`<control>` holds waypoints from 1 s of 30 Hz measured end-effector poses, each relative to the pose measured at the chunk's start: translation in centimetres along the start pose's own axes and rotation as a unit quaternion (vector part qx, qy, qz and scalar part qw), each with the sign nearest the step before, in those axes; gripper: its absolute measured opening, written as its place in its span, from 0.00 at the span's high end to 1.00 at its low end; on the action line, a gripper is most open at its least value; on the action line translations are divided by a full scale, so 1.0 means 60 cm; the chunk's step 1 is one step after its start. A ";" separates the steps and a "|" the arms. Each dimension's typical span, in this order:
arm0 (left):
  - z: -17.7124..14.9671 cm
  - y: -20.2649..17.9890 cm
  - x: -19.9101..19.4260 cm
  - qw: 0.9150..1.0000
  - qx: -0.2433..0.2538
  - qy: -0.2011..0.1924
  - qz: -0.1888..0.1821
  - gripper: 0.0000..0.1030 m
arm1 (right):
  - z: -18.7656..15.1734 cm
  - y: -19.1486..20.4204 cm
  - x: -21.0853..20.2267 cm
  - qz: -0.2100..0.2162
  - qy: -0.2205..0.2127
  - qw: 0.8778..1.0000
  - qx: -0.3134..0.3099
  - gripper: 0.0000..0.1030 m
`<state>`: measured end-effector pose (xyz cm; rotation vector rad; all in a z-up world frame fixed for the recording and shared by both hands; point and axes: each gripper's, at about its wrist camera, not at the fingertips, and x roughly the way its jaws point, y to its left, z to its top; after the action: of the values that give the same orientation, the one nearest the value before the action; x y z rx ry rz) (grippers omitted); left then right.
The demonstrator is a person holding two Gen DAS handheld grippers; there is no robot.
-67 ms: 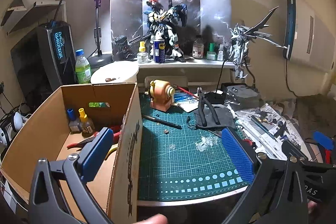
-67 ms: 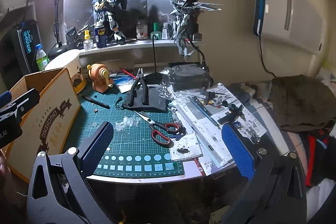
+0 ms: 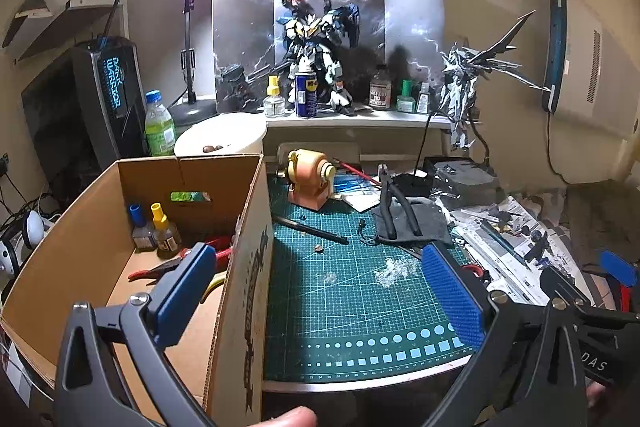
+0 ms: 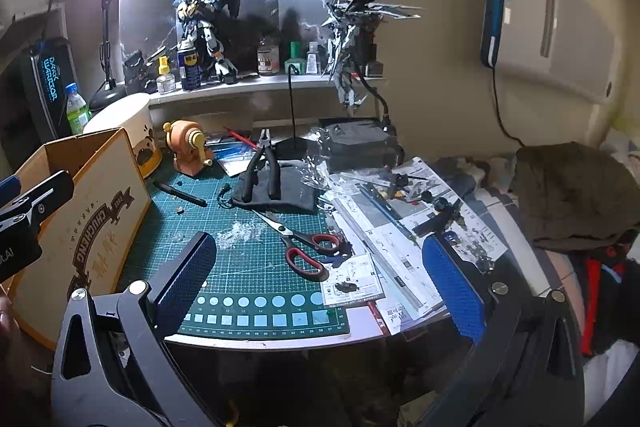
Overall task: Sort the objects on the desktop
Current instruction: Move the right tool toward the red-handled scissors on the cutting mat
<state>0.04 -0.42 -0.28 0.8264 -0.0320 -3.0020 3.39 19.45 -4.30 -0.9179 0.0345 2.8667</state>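
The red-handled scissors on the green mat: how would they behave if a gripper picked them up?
The scissors lie open, so the blades may swing about the pivot. Metal blades look stiff and possibly slippery. Lying flat on the cutting mat, they leave little room under them for fingers.

Black-framed tool (image 3: 316, 291), blue textured pads (image 3: 452, 297)
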 end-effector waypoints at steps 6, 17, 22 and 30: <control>-0.007 0.020 0.004 1.000 -0.005 0.004 0.029 0.00 | -0.004 0.003 0.009 0.015 0.002 1.000 -0.002 0.00; -0.008 0.047 0.021 0.999 -0.035 0.021 -0.014 0.00 | -0.013 0.026 0.019 0.044 -0.035 0.997 -0.045 0.00; -0.014 0.019 0.035 0.990 -0.036 0.053 -0.123 0.00 | -0.030 -0.019 0.012 0.065 -0.107 0.989 -0.079 0.00; -0.057 -0.061 0.101 0.983 0.006 0.099 -0.155 0.00 | -0.063 -0.096 0.079 0.060 -0.116 0.980 -0.151 0.12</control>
<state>-3.46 3.00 -6.41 1.2332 0.0931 -3.1830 2.51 25.47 -10.00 -0.6344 -0.3916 3.1280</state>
